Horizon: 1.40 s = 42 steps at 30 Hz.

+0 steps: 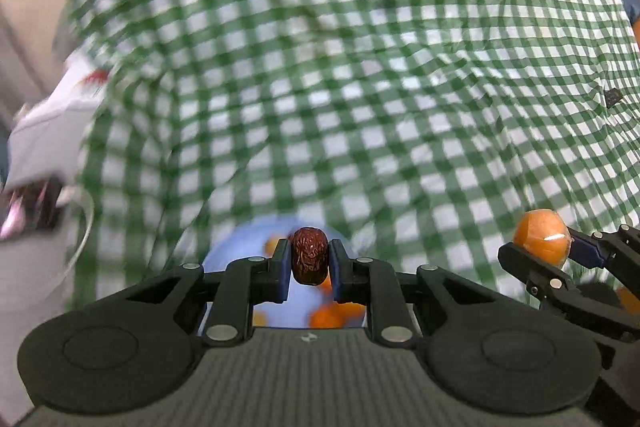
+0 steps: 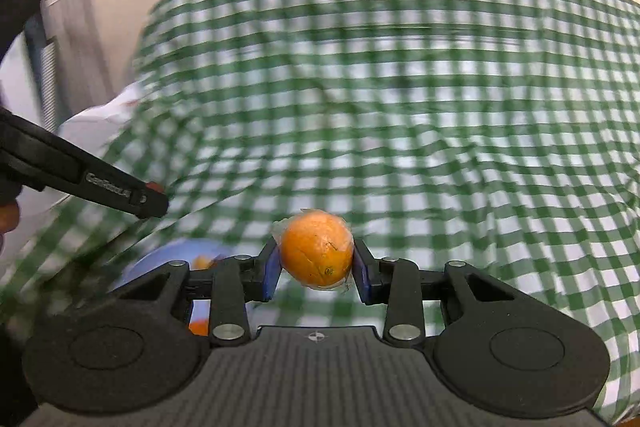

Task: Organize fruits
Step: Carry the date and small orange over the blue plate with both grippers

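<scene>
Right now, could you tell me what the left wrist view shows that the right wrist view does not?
Only the left wrist view shows the dark red date clamped in the left gripper. Only the right wrist view shows the film wrap on the orange, which the right gripper holds. Both show that orange, the blue plate of orange fruits and the green checked cloth.

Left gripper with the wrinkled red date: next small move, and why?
Probably carry it clear of the light blue plate before releasing. The left gripper is shut on the wrinkled dark red date, held above that plate, which holds only small orange fruits.
</scene>
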### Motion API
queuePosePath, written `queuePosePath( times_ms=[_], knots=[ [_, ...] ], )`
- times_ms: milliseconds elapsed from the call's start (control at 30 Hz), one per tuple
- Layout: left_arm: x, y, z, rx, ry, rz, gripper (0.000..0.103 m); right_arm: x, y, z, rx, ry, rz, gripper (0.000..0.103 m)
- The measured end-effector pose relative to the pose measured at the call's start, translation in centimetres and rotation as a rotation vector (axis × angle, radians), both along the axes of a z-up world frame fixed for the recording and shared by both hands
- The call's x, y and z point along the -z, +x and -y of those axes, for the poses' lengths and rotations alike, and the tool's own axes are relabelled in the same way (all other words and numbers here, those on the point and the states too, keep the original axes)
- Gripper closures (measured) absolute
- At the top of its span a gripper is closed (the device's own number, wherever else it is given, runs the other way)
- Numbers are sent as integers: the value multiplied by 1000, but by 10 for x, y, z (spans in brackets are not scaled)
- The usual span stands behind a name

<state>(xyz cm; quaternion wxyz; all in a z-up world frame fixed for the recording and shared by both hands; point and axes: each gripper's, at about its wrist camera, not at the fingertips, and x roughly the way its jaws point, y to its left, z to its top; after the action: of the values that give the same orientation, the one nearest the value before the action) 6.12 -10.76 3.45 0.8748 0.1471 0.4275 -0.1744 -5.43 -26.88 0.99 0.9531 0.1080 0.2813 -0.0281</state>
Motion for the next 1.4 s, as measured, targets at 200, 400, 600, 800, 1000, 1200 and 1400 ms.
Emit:
queuePosePath(
  times_ms=[200, 400, 600, 800, 1000, 1200, 1400],
  knots=[
    [14, -46, -56, -57, -16, -43, 82, -11, -31, -54, -132, -55, -22, 64],
    [21, -81, -95, -99, -17, -21, 82, -12, -47, -95, -230, -112, -49, 64],
    [22, -95, -113, -116, -36, -14, 82, -16, -54, -108, -255, -136, -60, 64],
    [23, -95, -119, -122, -52, -20, 82, -15, -57, -112, -265, -137, -64, 64],
    [25, -95, -120, -124, -59, -29, 82, -13, -56, -111, -259, -133, -71, 64],
    [24, -96, -118, -121, -60, -33, 82, -12, -54, -109, -254, -126, -79, 64],
    [25, -94, -117, -125, -59, -40, 82, -10, -52, -109, -257, -122, -85, 64]
  ],
)
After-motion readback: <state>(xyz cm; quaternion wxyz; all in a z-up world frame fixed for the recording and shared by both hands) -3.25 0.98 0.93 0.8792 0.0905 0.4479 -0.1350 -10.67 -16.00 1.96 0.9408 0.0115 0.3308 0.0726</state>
